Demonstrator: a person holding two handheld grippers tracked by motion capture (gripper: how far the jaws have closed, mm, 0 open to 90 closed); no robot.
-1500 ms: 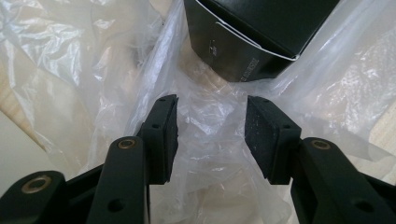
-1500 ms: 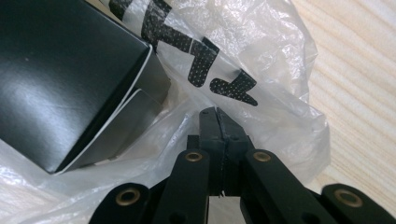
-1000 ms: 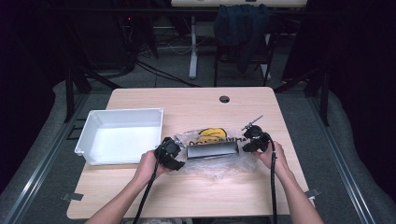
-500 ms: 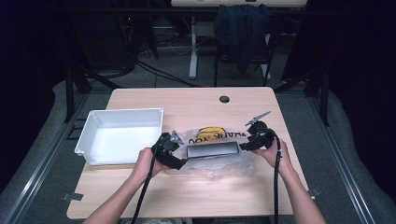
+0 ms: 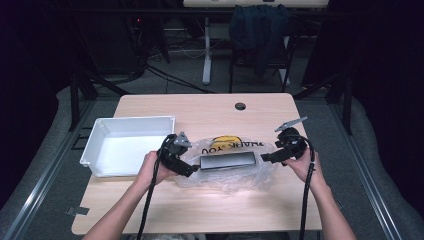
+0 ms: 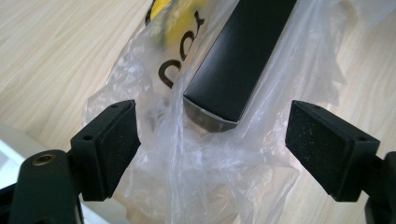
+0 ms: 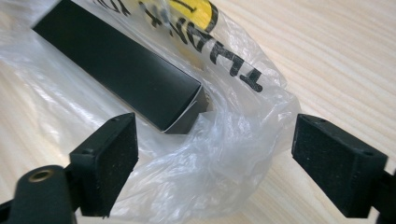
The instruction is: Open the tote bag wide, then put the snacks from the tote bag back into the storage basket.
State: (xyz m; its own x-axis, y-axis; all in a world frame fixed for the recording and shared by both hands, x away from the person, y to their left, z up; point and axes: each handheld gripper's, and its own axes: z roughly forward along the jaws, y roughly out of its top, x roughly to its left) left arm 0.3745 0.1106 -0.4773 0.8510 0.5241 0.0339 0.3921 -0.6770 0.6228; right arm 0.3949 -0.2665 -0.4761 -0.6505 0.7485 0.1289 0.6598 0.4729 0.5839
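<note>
Black foam pads stand wide apart on both tools: the left tool (image 6: 212, 149) gapes around the near end of the black box (image 6: 243, 56), its pads (image 6: 116, 140) clear of the box, the inner face of the one on the left brushing the crumpled clear plastic bag (image 6: 205, 177); the right tool (image 7: 215, 158) is just as wide, straddling the bag's bunched end with the box's other end just beyond, gripping nothing. From above, the left tool (image 5: 192, 169) and right tool (image 5: 265, 157) sit at opposite ends of the box (image 5: 227, 161), which lies in the bag (image 5: 227, 177) at the middle of the counter (image 5: 210, 210), toward its near edge. Whether the box is fully inside the bag is hard to make out through the glare and folds; the bag's black lettering and yellow print are partly cut off. Against the frame half a second earlier, the left tool has moved in to the box's left end, and the bag has barely shifted. The white tray (image 5: 100, 137) sits at the counter's left edge; a dark grommet (image 5: 240, 106) lies near the far edge.
</note>
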